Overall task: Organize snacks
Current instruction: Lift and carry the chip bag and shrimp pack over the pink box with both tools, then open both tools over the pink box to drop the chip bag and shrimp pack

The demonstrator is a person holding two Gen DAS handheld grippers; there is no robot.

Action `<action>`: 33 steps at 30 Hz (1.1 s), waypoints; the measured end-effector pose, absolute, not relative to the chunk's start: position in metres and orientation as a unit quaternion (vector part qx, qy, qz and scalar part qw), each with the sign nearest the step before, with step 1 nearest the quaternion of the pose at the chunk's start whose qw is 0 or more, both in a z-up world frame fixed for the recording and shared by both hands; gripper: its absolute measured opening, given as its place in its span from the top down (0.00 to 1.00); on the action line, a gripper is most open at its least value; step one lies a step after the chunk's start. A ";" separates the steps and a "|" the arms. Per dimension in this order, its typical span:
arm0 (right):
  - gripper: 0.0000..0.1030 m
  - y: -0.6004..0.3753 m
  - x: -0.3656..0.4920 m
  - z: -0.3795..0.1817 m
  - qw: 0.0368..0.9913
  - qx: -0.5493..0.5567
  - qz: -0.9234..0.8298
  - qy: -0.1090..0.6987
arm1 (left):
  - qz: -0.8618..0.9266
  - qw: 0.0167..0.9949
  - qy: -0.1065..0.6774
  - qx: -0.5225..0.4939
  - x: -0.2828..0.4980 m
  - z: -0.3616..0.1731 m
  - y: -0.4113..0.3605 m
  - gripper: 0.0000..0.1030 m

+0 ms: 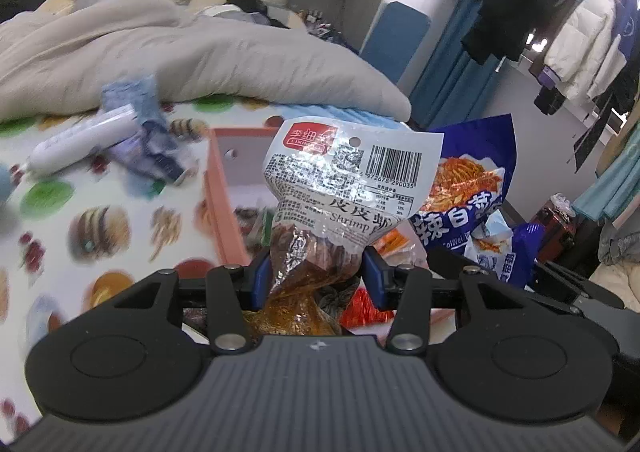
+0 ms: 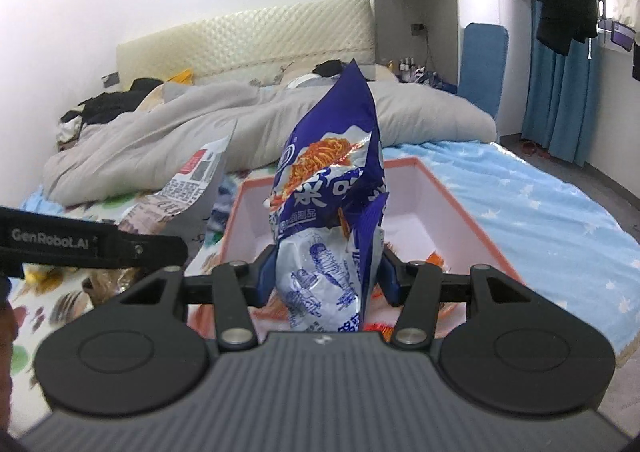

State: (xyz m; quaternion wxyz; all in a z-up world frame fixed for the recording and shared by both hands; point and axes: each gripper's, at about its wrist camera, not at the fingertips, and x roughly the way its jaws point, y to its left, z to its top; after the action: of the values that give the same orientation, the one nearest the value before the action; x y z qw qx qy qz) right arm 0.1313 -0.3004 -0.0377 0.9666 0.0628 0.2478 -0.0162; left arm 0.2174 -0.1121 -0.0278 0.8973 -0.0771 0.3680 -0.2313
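My left claw grips a clear shrimp snack packet and my right claw grips a blue noodle snack bag, both above the pink box on the bed, so I should lower each well inside its walls before releasing.

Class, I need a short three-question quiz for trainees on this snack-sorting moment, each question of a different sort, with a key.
1. True or false: the left gripper is shut on the clear shrimp snack packet with a red logo and barcode.
2. Which does the right gripper hold? A) a white tube B) the blue and white crinkly noodle-snack bag C) nothing
3. Fill in: both packets are held above the open pink-rimmed cardboard ____.

Key: 1 true; 2 B; 3 box
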 end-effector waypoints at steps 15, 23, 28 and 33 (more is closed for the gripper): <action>0.48 -0.350 0.192 -0.081 0.951 0.119 -0.030 0.283 | -0.223 0.888 0.400 -0.051 0.308 -0.067 -0.156 0.49; 0.46 -0.356 0.203 -0.101 0.935 0.134 -0.025 0.327 | -0.233 0.883 0.405 -0.042 0.320 -0.080 -0.167 0.49; 0.31 -0.359 0.193 -0.092 0.936 0.147 -0.030 0.318 | -0.217 0.897 0.384 -0.035 0.312 -0.067 -0.164 0.19; 0.29 -0.365 0.171 -0.068 0.948 0.153 -0.038 0.278 | -0.224 0.903 0.365 -0.044 0.292 -0.043 -0.155 0.19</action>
State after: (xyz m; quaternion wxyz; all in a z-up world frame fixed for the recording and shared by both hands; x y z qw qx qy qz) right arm 0.1707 -0.3649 -0.0682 0.9476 0.1534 0.2776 -0.0377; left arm 0.2922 -0.1554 -0.0435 0.9027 -0.0438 0.3646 -0.2241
